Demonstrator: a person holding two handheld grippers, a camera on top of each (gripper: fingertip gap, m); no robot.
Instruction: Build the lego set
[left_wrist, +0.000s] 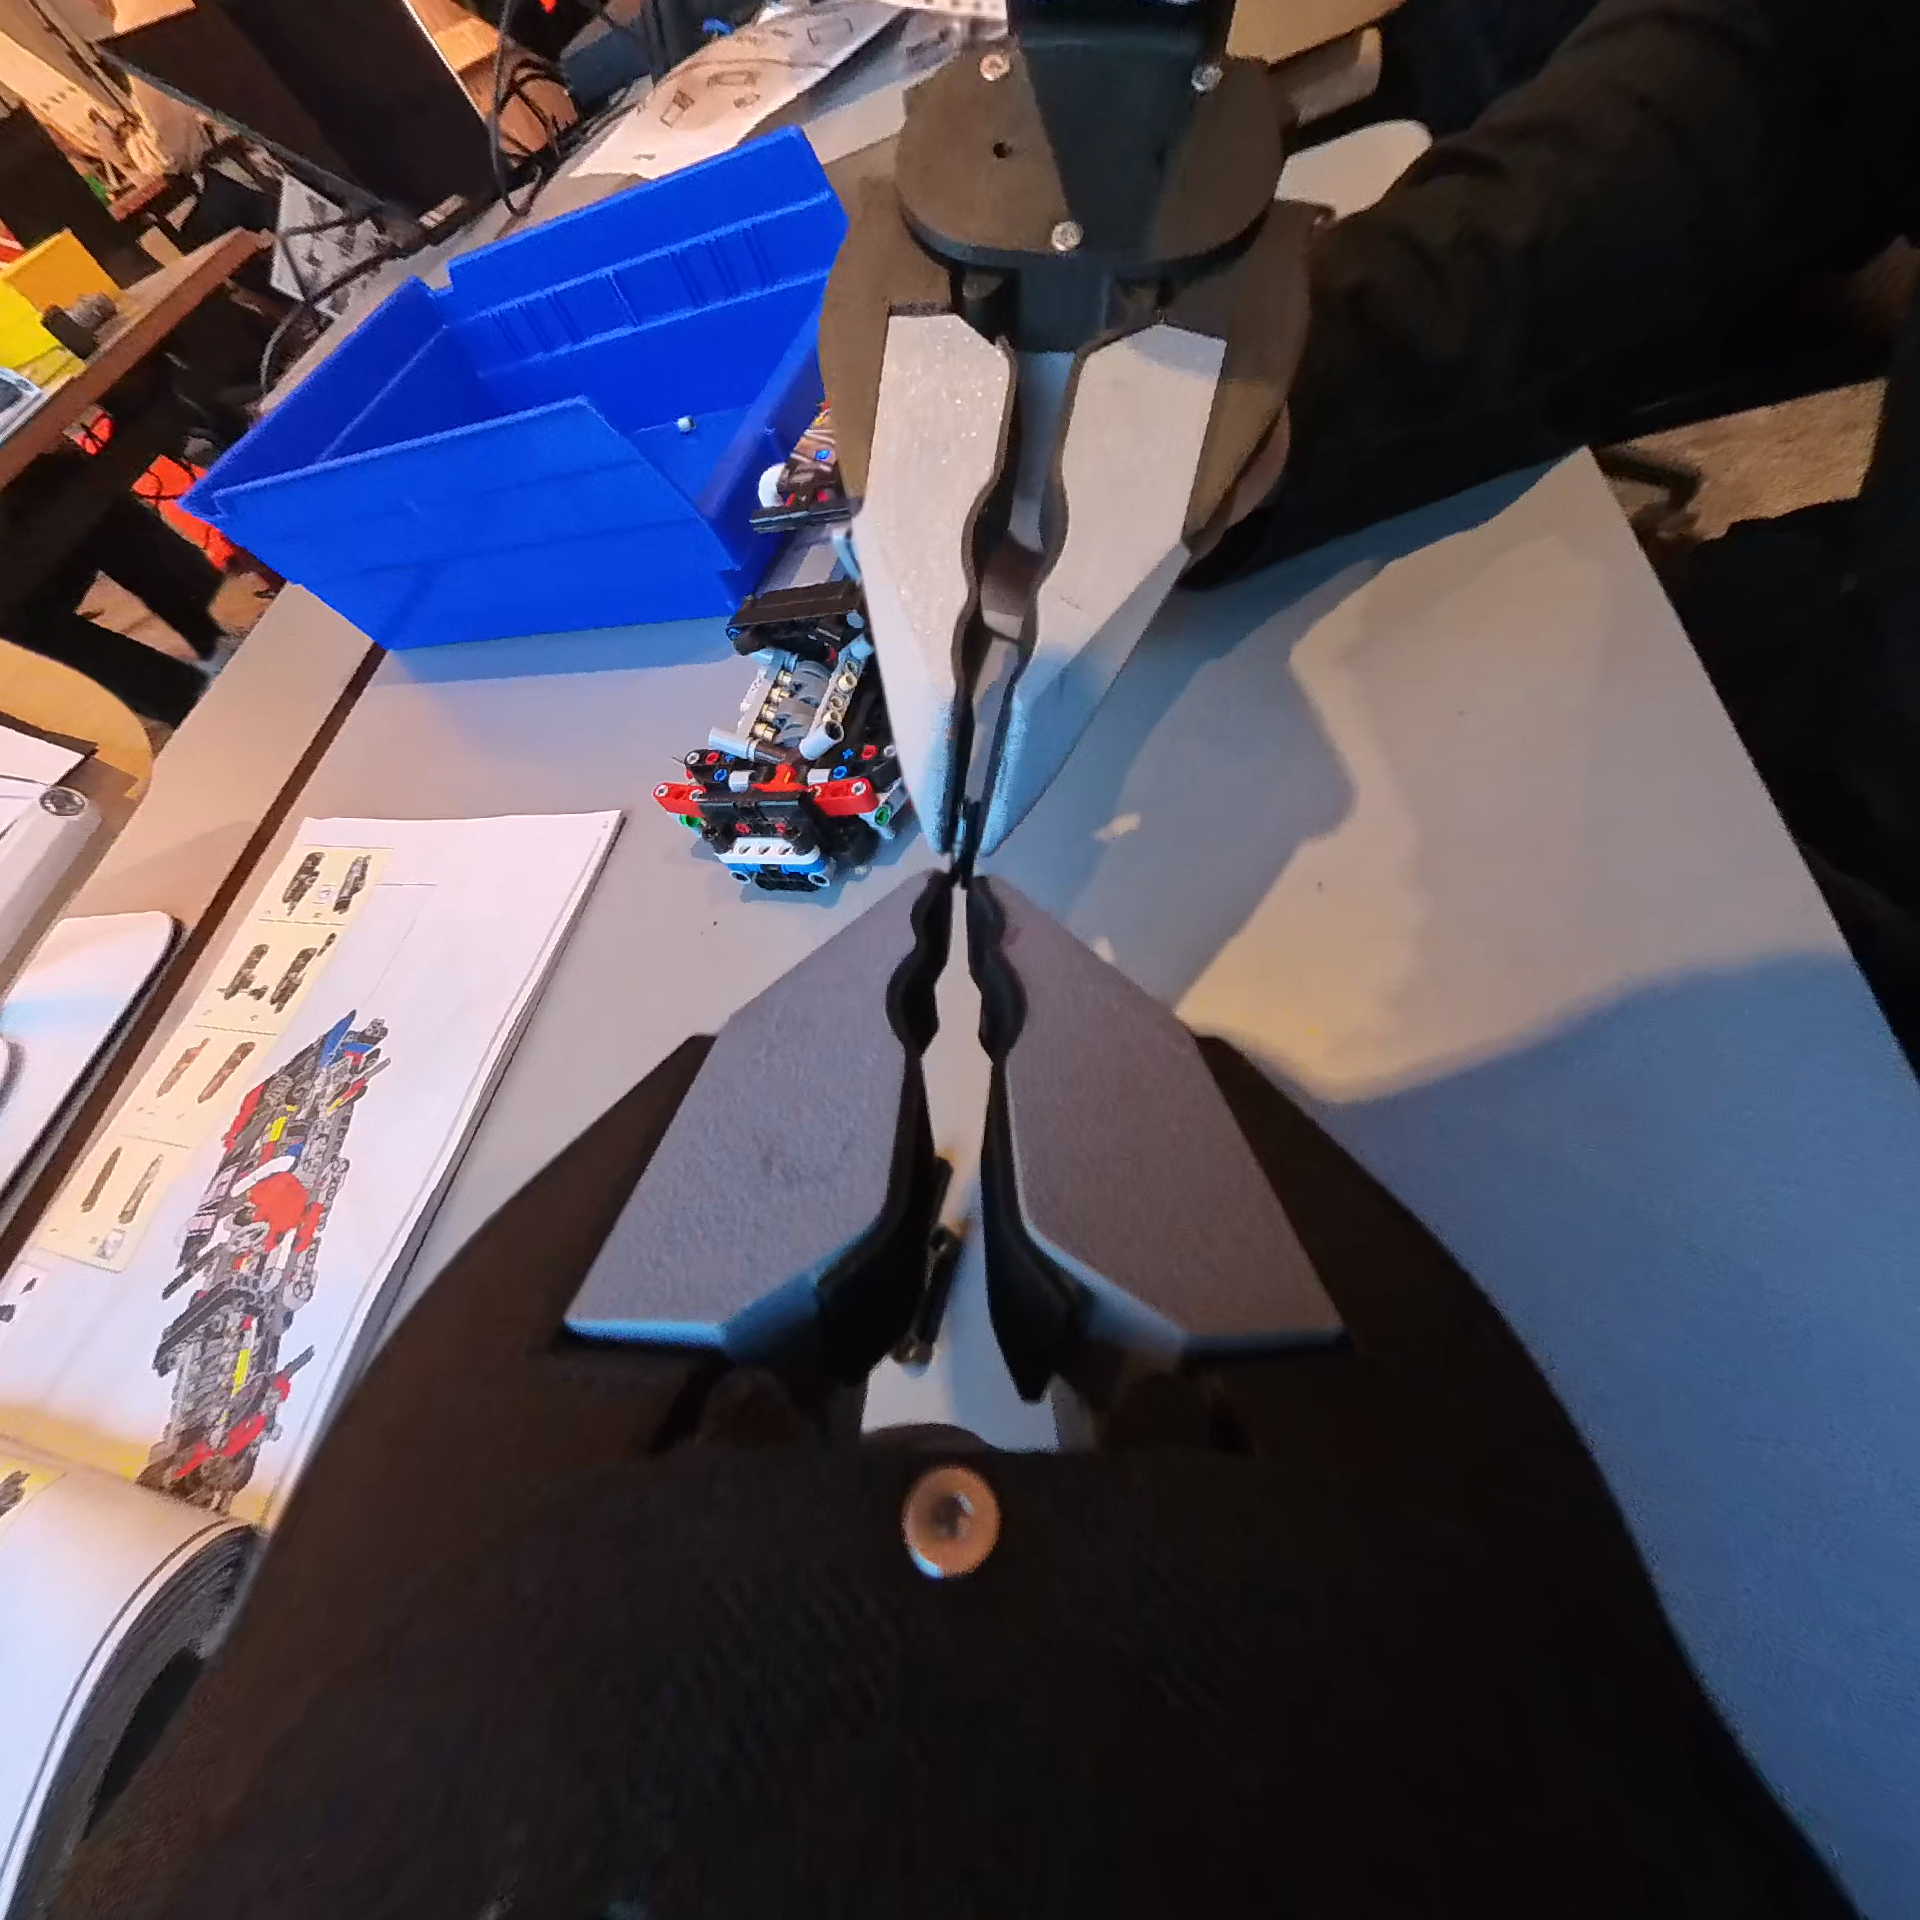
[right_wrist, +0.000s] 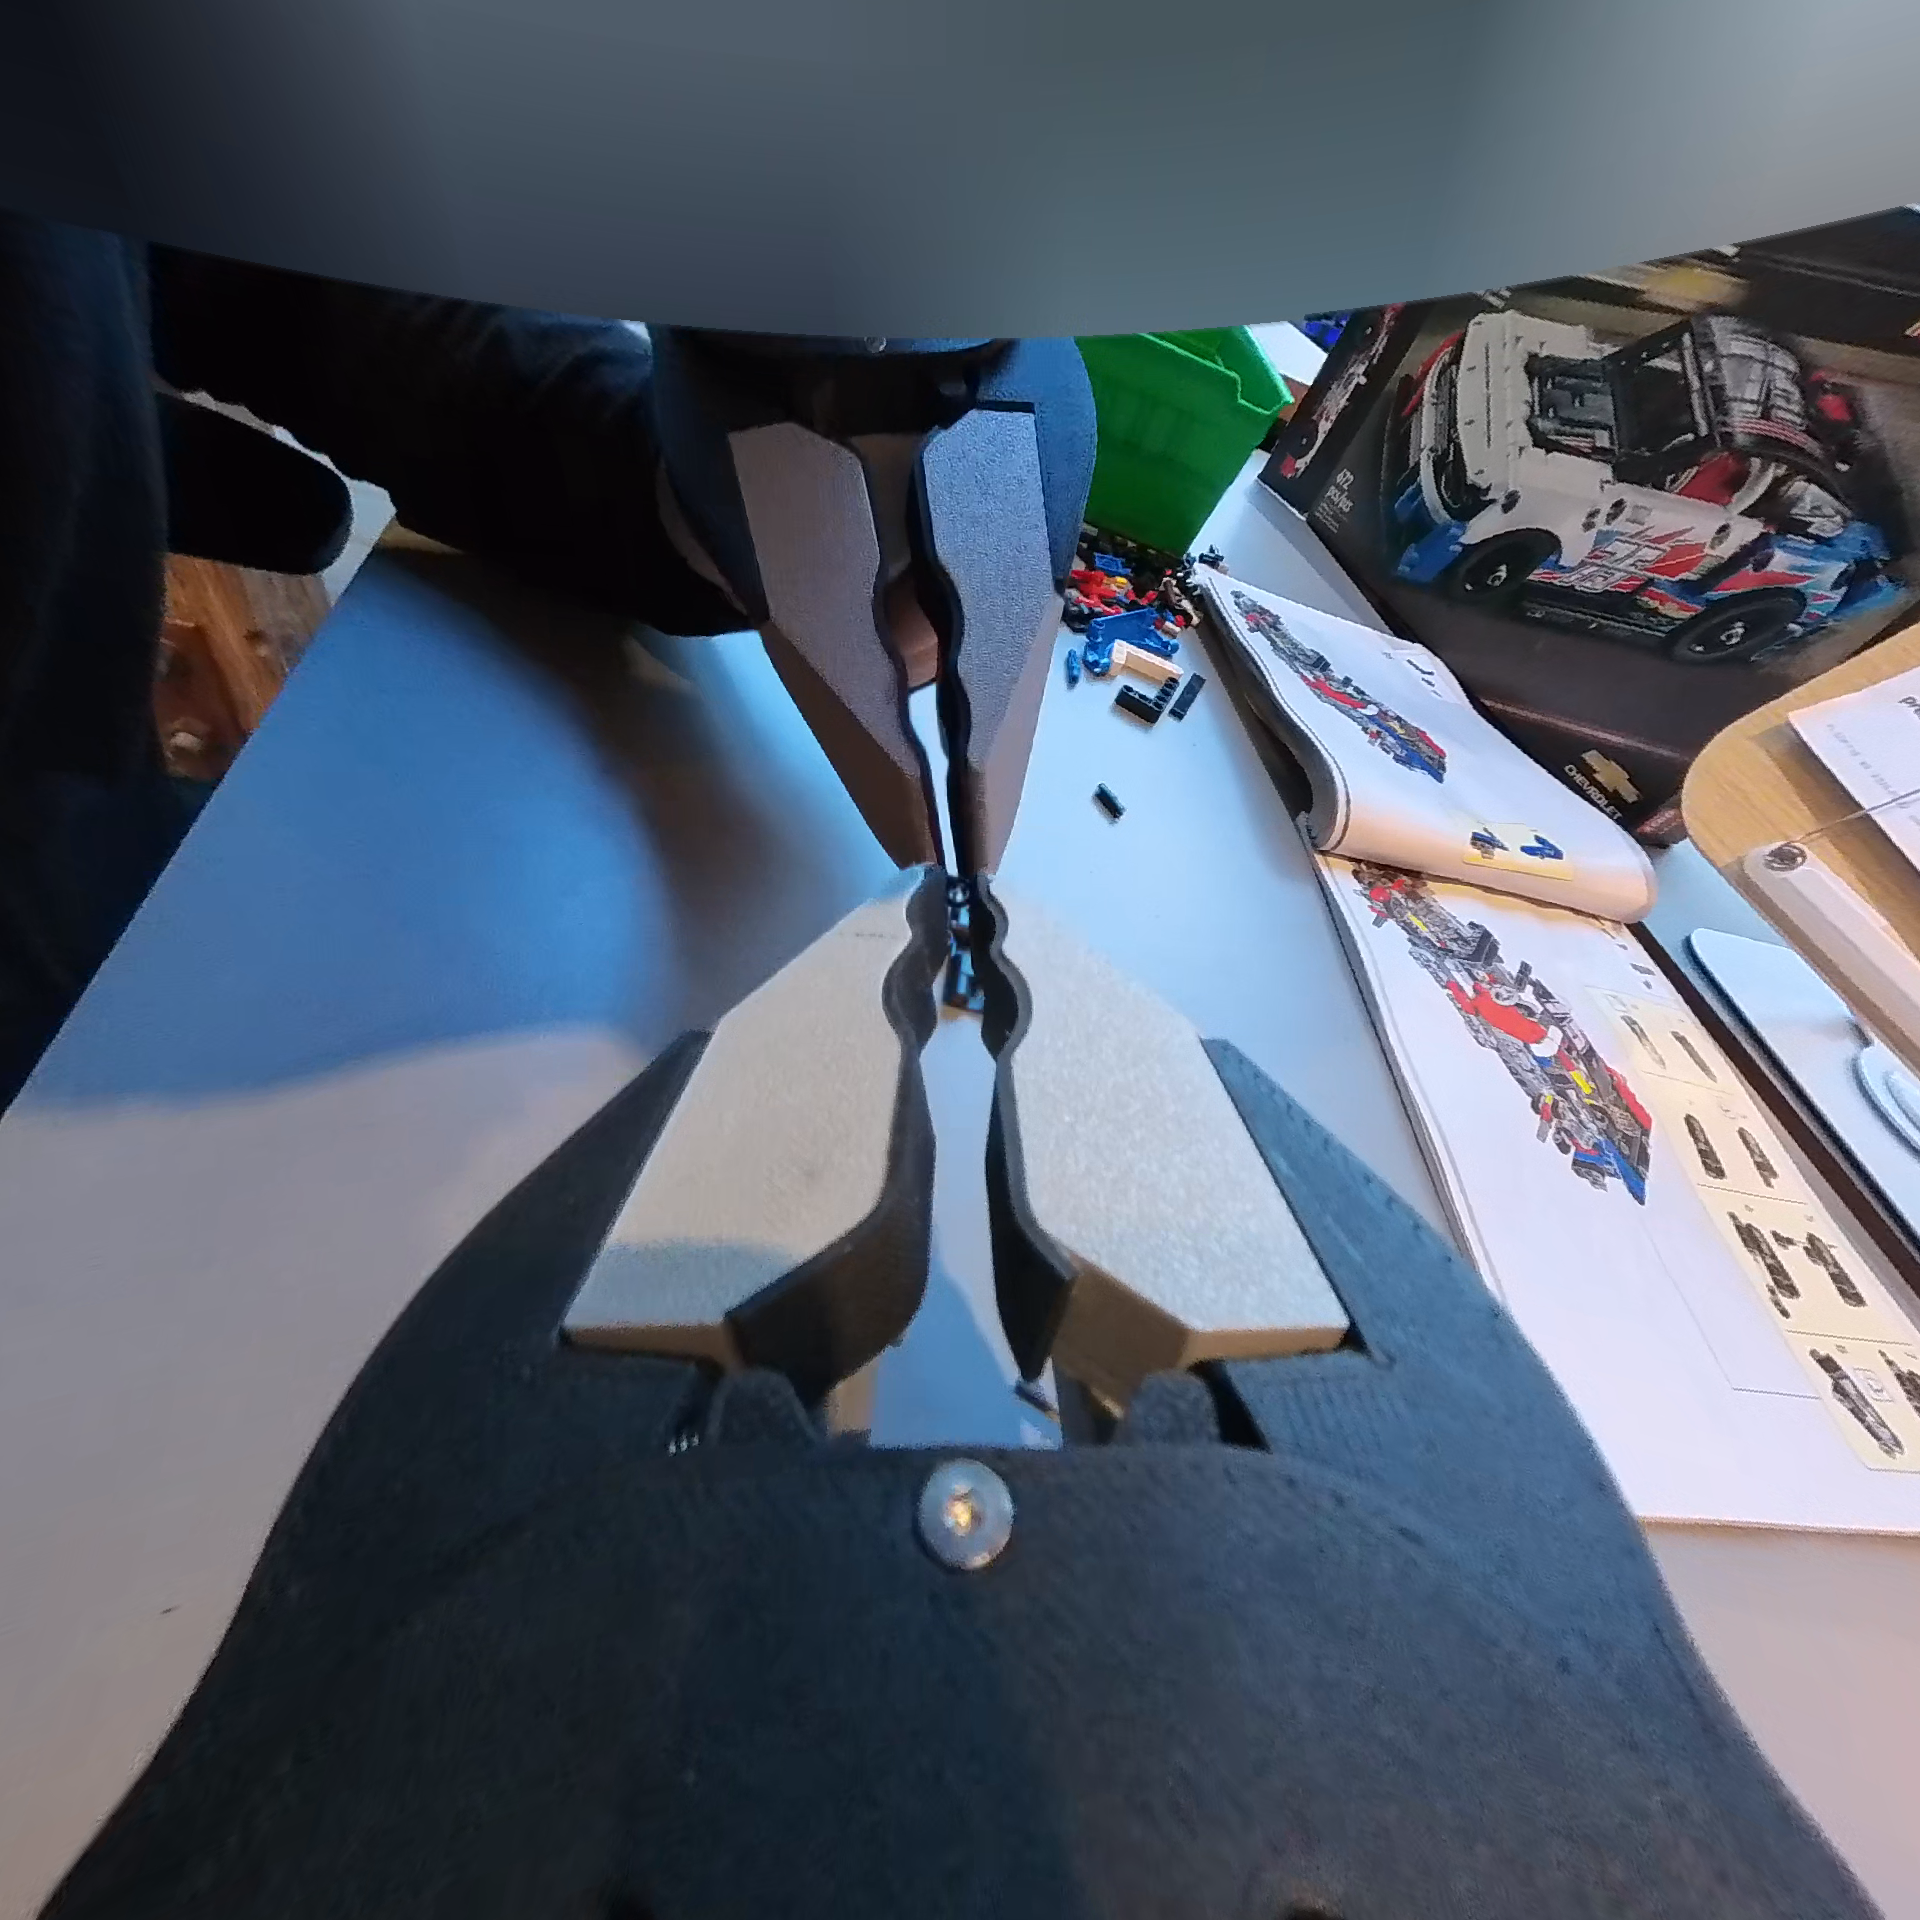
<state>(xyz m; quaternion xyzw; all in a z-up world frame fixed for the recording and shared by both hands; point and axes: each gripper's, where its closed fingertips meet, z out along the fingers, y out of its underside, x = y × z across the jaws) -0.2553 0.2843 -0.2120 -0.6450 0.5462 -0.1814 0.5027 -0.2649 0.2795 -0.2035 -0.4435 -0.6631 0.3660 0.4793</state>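
Observation:
My left gripper (left_wrist: 954, 885) and my right gripper (right_wrist: 954, 896) meet tip to tip above the grey table (left_wrist: 1455, 935). The right gripper is shut on a small black lego piece (right_wrist: 961, 977) held between its fingertips. The left gripper is shut, its tips against the far end of that piece; I cannot tell whether it grips it. The right gripper comes in from the top of the left wrist view (left_wrist: 961, 831), and the left gripper comes in from the top of the right wrist view (right_wrist: 951, 852). A partly built lego car (left_wrist: 790, 748) sits on the table to the left, behind the tips.
A blue bin (left_wrist: 499, 447) stands behind the car. An open instruction booklet (left_wrist: 343, 1039) lies on the left, also in the right wrist view (right_wrist: 1558, 1091). A green bin (right_wrist: 1174, 436), loose pieces (right_wrist: 1132, 613), a stray black piece (right_wrist: 1110, 802) and the set's box (right_wrist: 1621, 499) are there. Both grippers' tips are close together, under 4 cm apart.

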